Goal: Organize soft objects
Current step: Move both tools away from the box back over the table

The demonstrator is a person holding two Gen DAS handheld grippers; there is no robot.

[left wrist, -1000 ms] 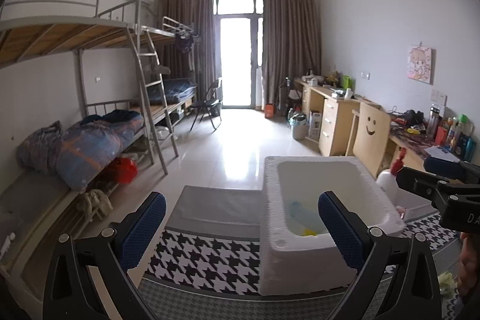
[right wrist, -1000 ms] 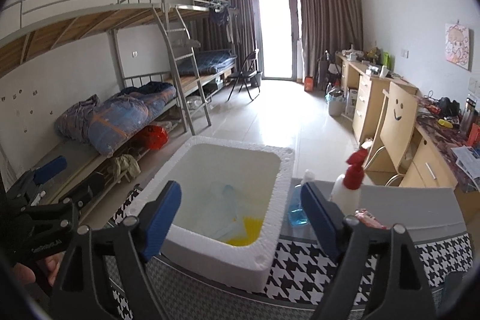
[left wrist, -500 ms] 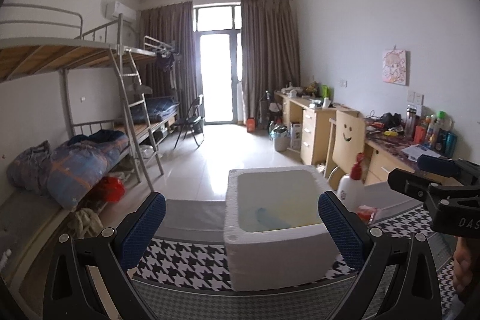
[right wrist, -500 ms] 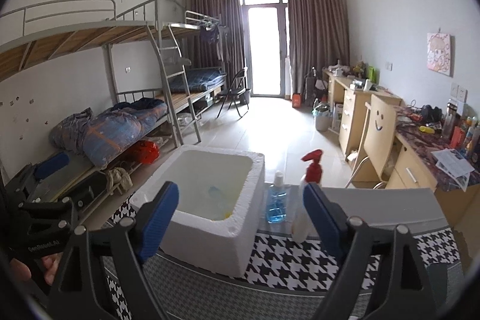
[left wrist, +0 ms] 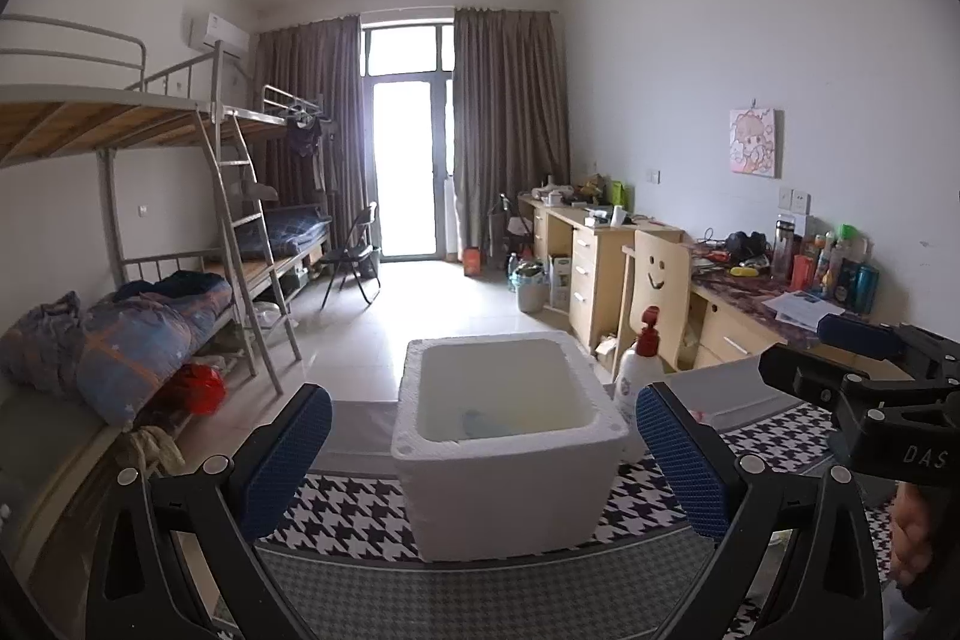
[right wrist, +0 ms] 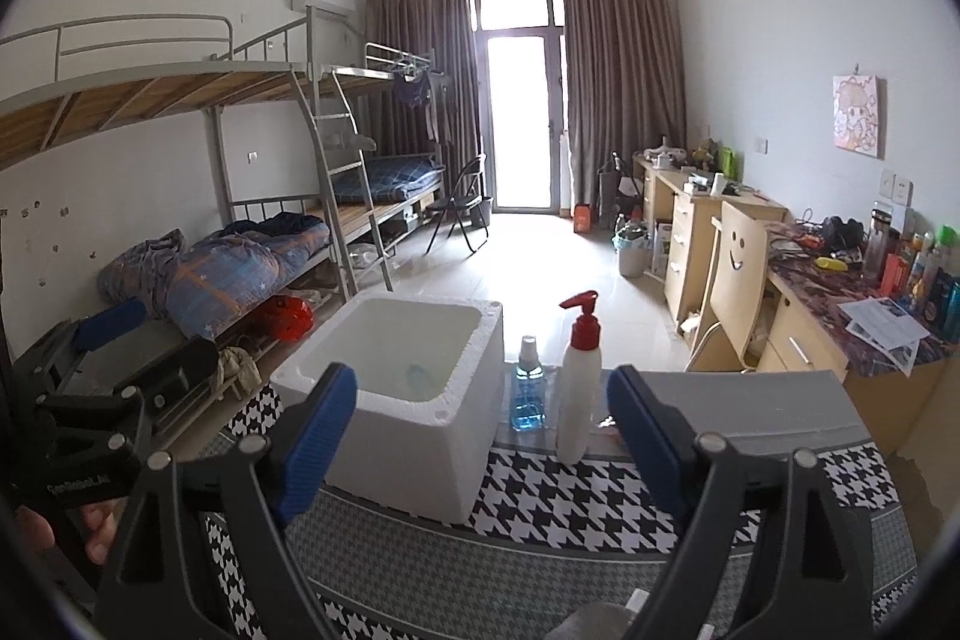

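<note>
Left tongs [left wrist: 480,436]: jaws wide apart, nothing between the blue pads; they hang above the near edge of the table, framing the foam box at 12 o'clock.
Right tongs [right wrist: 480,436]: jaws wide apart, holding nothing; the box sits at 11 o'clock from them and the two bottles at 12 o'clock.
Foam box [left wrist: 510,454]: white, open-topped, standing upright on the houndstooth cloth; in the right wrist view [right wrist: 402,400] one corner turns toward the camera.
Soft objects [left wrist: 480,421]: a pale blue piece lies low inside the box against the near wall; only a sliver shows [right wrist: 417,375] from the right side, and what it is cannot be told.
Pump bottle [right wrist: 579,382]: white with a red pump, upright, just beside the box at its 3 o'clock; from the left view [left wrist: 639,370] it stands behind the box's right rim.
Spray bottle [right wrist: 528,388]: small, clear with blue liquid, upright between the box and the pump bottle.
Table [right wrist: 570,496]: covered in black-and-white houndstooth cloth, with a grey strip along its far side.
Hands: a hand [right wrist: 90,526] grips the handle of the left tool at 8 o'clock in the right wrist view; another hand [left wrist: 912,538] shows at 4 o'clock in the left wrist view under the right tool.
Room: bunk bed [left wrist: 150,292] with bundled bedding at 9 o'clock, desk [left wrist: 750,298] with clutter at 3 o'clock.
</note>
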